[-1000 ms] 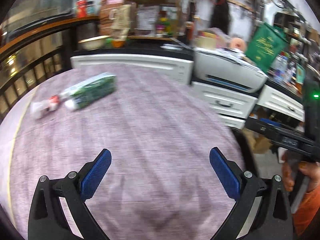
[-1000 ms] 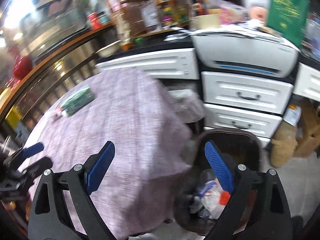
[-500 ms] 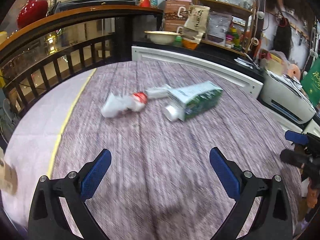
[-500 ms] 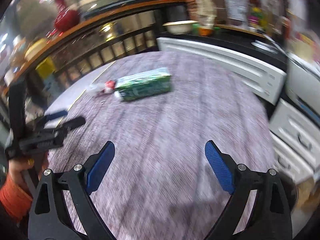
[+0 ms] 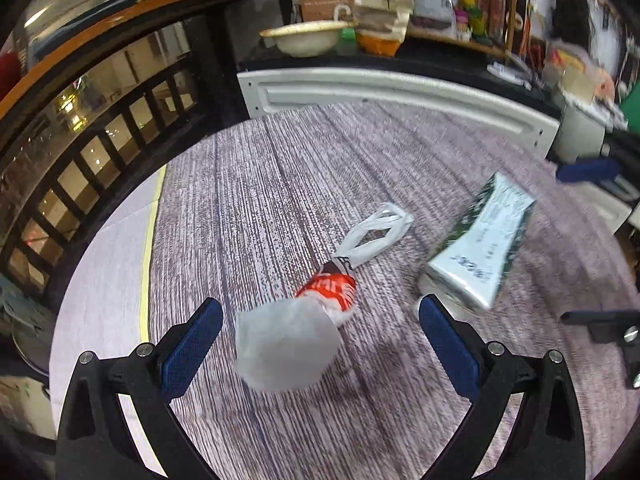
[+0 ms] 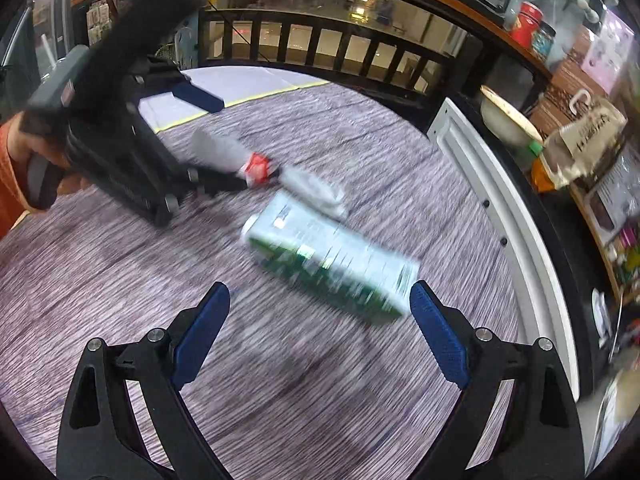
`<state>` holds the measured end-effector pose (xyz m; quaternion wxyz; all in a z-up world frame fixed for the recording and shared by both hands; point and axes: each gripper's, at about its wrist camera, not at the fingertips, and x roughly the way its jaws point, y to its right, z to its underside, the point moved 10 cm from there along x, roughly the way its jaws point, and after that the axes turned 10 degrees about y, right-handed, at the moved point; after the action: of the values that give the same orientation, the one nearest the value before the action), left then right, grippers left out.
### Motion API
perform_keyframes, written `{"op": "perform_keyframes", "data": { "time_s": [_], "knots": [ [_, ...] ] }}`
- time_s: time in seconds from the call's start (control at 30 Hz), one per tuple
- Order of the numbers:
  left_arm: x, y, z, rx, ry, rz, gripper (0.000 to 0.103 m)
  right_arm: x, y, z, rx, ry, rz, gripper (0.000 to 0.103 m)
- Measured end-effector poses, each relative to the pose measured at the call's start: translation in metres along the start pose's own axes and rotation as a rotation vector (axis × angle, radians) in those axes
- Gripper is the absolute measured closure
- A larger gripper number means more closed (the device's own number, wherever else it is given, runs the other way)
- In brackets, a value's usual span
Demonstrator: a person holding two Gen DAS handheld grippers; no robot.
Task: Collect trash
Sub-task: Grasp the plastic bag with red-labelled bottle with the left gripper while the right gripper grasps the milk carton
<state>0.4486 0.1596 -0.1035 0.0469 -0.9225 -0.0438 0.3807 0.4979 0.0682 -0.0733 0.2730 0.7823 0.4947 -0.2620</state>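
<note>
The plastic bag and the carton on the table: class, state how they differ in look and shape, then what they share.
1. The plastic bag is soft and crumpled, with looped handles; the carton is a stiff box with flat sides.
2. The bag is white with a red print; the carton is green and white with printed text.
3. The bag lies before the left gripper; the carton before the right gripper.

Shared: both lie flat on the table, ungripped.

1. Table [image 5: 256, 184]: purple-grey woven cloth cover, pale strip with a yellow line along 1 edge.
2. On it: 2 items, both lying flat.
3. Crumpled white plastic bag [image 5: 304, 320] with red print, handles stretched toward the carton.
4. Green-and-white carton [image 6: 332, 264] on its side, just beside the bag.
</note>
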Motion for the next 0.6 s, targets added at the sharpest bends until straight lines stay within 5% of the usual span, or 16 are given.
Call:
{"op": "perform_keyframes", "data": {
  "time_s": [0.13, 0.27, 0.47, 0.6],
  "knots": [
    [0.023, -0.006, 0.009, 0.004, -0.059, 0.000, 0.012, 0.016, 0.004, -0.007, -0.007, -0.023, -0.075, 0.013],
    [0.032, -0.013, 0.022, -0.078, -0.103, 0.011, 0.035, 0.030, -0.004, -0.008, -0.119, -0.058, -0.126, 0.013],
    [0.026, -0.017, 0.022, -0.172, -0.071, 0.022, 0.069, 0.055, -0.011, -0.003, -0.263, -0.145, -0.149, 0.019],
    [0.020, -0.014, 0.020, -0.209, -0.046, 0.026, 0.078, 0.064, -0.008, -0.003, -0.290, -0.169, -0.154, 0.024]
  ]
}}
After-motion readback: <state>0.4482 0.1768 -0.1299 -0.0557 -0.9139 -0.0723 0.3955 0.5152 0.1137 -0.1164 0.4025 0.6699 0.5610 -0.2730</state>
